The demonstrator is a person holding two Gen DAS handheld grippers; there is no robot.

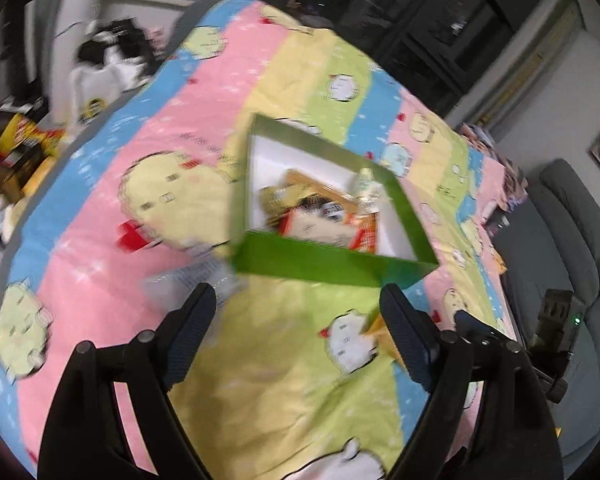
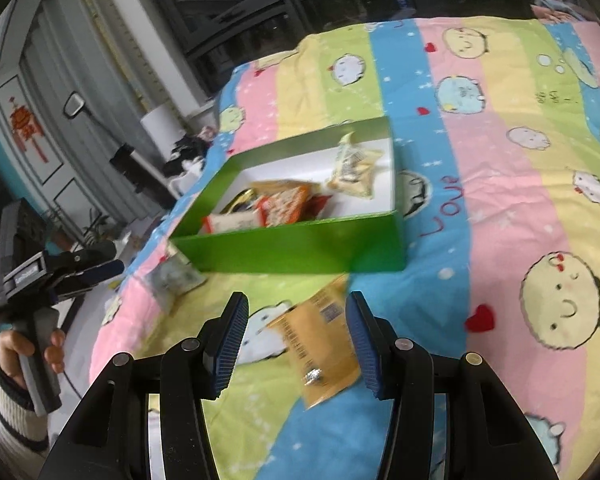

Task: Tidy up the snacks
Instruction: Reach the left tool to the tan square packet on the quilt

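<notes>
A green box (image 2: 300,246) with a white inside stands on the striped quilt and holds several snack packets (image 2: 284,204); it also shows in the left wrist view (image 1: 324,262). An orange-gold snack packet (image 2: 320,344) lies flat on the quilt in front of the box. My right gripper (image 2: 296,314) is open, its fingers either side of that packet, just above it. A clear silvery packet (image 2: 172,278) lies at the box's left corner; it shows blurred in the left wrist view (image 1: 196,280). My left gripper (image 1: 298,300) is open and empty, short of the box.
The quilt (image 2: 520,160) covers the whole surface, with its edge at the left (image 2: 100,332). My left gripper with the hand that holds it (image 2: 40,280) shows beyond that edge. A grey sofa (image 1: 572,248) stands at the right of the left wrist view. Snack boxes (image 1: 24,148) sit at its far left.
</notes>
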